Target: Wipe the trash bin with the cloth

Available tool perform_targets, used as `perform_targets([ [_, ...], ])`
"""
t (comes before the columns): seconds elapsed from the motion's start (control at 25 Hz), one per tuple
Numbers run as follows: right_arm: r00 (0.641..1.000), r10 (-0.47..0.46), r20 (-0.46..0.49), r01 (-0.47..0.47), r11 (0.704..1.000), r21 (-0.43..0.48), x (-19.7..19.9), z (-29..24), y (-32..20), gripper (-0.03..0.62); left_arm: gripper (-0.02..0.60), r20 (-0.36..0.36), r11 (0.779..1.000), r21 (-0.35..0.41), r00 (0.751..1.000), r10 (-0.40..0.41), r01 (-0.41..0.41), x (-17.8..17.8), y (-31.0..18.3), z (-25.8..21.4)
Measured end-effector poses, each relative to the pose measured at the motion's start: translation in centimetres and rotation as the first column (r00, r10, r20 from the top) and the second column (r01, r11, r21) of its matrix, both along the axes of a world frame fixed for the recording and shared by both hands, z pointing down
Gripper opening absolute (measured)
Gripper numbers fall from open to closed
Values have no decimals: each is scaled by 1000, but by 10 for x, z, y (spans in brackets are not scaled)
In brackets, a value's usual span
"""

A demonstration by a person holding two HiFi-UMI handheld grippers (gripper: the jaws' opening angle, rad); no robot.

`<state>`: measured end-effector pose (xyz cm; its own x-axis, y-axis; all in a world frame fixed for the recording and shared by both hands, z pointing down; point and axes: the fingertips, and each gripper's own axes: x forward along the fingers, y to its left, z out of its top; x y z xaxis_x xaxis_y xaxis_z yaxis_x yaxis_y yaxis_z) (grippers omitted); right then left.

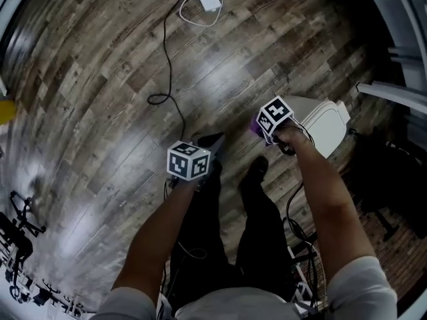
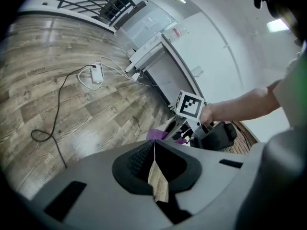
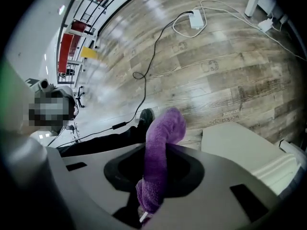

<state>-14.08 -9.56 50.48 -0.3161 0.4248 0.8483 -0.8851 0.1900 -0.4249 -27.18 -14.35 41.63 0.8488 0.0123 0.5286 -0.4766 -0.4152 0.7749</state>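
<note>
Cloth (image 3: 166,127) lengthwise in right tool (image 3: 154,153), seemingly outward-pointing

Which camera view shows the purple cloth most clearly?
The right gripper view. There the purple cloth fills the middle, pinched in the tongs of the right gripper. The head view shows only a small purple bit beside that gripper. The left gripper view shows only a small patch below it.

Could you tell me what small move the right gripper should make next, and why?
Probably ease the right gripper toward the bin until the cloth meets its lid. Its jaws are shut on the cloth, which sits beside the white lid, seemingly not touching it yet.
</note>
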Motion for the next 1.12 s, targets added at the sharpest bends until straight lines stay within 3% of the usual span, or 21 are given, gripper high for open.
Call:
perform_targets([
  [0.2,998,58,8,-59,994,88,10,-47,8,89,5,-6,998,-1,998,58,-58,8,28,-40],
  [0.52,993,119,18,-120,963,243,32,-113,53,89,5,-8,984,91,988,153,-151,27,73,-109],
  [0.88,983,183,5,-163,863,477,71,-226,115,89,5,-7,961,191,978,207,-202,46,140,-194],
  [1.12,974,226,-7,-184,811,555,99,-285,172,89,5,-28,947,249,976,214,-201,62,176,-243],
])
